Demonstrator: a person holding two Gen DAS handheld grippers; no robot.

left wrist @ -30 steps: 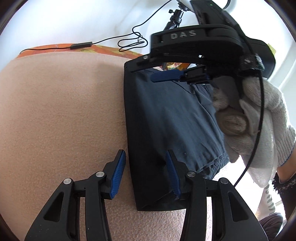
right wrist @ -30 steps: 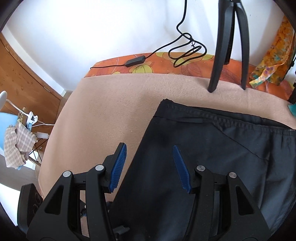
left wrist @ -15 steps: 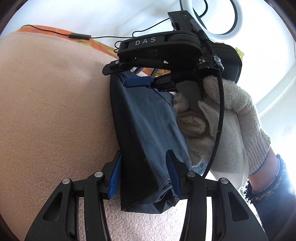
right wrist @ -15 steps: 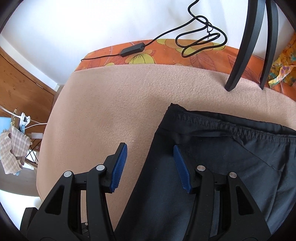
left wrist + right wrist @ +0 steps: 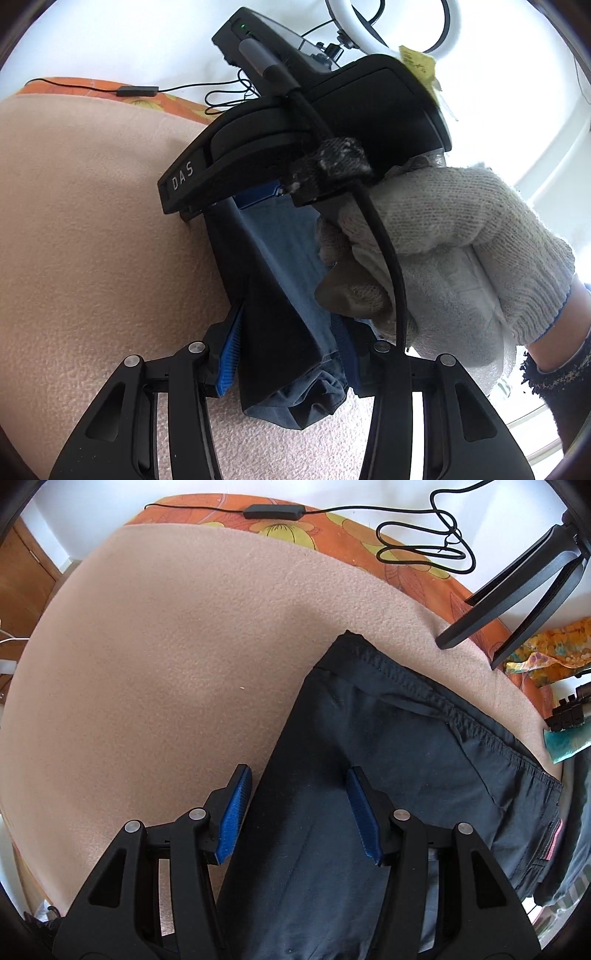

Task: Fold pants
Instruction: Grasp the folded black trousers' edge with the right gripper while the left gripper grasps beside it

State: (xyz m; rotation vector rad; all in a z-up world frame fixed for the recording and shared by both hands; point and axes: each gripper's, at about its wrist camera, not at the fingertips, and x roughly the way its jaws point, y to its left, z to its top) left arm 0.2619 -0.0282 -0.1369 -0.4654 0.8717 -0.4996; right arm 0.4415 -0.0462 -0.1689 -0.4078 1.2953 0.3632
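Dark navy pants (image 5: 388, 760) lie folded on a beige blanket (image 5: 166, 646), waistband toward the far right. In the left wrist view the pants (image 5: 280, 295) pass between the fingers of my left gripper (image 5: 288, 354), which is open and straddles the bunched leg end. My right gripper (image 5: 299, 812) is open and straddles the pants' left edge, which lifts off the blanket. In the left wrist view the right gripper body (image 5: 295, 147), held by a white-gloved hand (image 5: 443, 258), sits just ahead over the pants.
An orange floral cloth (image 5: 332, 528) with a black cable and adapter (image 5: 273, 511) runs along the blanket's far edge. Black tripod legs (image 5: 517, 590) stand at the far right. A ring light (image 5: 391, 26) is behind. Wooden floor (image 5: 22, 576) lies to the left.
Both grippers have moved closer together and forward around the pants. The left gripper now straddles the leg end, which has lifted and bunched. The right gripper has slid along the pants' left edge.
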